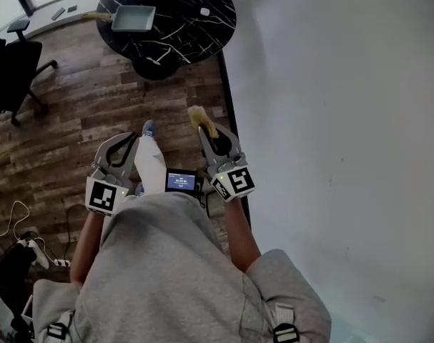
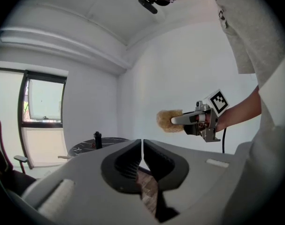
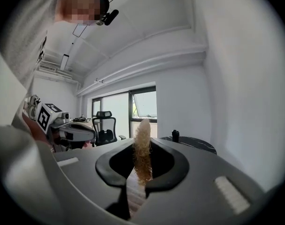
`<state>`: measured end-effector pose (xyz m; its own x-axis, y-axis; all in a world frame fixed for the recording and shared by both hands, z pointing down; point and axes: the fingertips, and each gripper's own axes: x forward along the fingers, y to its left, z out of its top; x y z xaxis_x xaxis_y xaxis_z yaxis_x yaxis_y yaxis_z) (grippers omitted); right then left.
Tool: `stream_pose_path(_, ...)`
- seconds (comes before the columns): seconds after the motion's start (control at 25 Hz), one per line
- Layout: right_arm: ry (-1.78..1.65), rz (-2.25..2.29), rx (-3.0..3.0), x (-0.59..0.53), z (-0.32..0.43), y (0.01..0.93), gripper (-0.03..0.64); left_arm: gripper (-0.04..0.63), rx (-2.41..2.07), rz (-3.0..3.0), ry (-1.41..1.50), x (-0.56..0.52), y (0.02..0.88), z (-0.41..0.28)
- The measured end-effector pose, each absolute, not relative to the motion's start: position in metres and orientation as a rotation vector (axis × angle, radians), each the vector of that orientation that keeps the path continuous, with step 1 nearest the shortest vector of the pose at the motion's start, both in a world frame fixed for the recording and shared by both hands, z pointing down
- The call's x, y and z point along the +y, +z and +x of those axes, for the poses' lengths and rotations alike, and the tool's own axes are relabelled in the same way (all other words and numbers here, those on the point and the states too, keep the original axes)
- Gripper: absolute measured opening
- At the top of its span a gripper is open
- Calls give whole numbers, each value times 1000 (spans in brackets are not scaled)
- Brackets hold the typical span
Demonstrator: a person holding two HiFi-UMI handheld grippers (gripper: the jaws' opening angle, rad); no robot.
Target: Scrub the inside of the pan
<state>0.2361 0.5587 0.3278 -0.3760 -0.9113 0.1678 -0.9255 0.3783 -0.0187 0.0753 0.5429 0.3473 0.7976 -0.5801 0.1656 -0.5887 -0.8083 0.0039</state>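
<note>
The pale blue-green rectangular pan [image 1: 133,18], its handle pointing left, lies on the round black marbled tabletop [image 1: 195,21] in the upper left of the head view. It is well apart from both pairs of jaws at lower centre. The right gripper [image 1: 215,140] has its jaws clamped on an upright tan fibrous scrubbing pad [image 3: 142,153]. The left gripper [image 2: 142,149] has its jaws closed together, with nothing between them.

left hand-held gripper [image 2: 142,145] closed, right hand-held gripper [image 1: 214,136] clamping sponge [image 1: 201,118]
</note>
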Motion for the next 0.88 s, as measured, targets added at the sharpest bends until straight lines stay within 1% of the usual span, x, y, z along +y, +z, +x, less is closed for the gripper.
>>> stream_pose_path(0.2, 167, 1562, -2526, 464, 248, 351, 69, 8, -1076, 2919, 367, 461, 347, 74)
stream_pose_path(0.36, 226, 1474, -2582, 388, 265, 365, 71, 8, -1107, 2851, 432, 392, 343, 90)
stream_pose_path(0.48, 224, 1437, -2577, 334, 280, 377, 71, 8, -1078, 2837, 542, 347, 349, 108)
stream_pose_path(0.6, 247, 1408, -2576, 291, 293, 400, 71, 8, -1052, 2860, 526, 315, 351, 129)
stream_pose_path(0.72, 253, 1341, -2574, 252, 290, 425, 72, 8, -1073, 2854, 515, 289, 362, 131)
stream_pose_path(0.88, 90, 1166, -2512, 220, 279, 450, 74, 9, -1117, 2850, 608, 263, 391, 121)
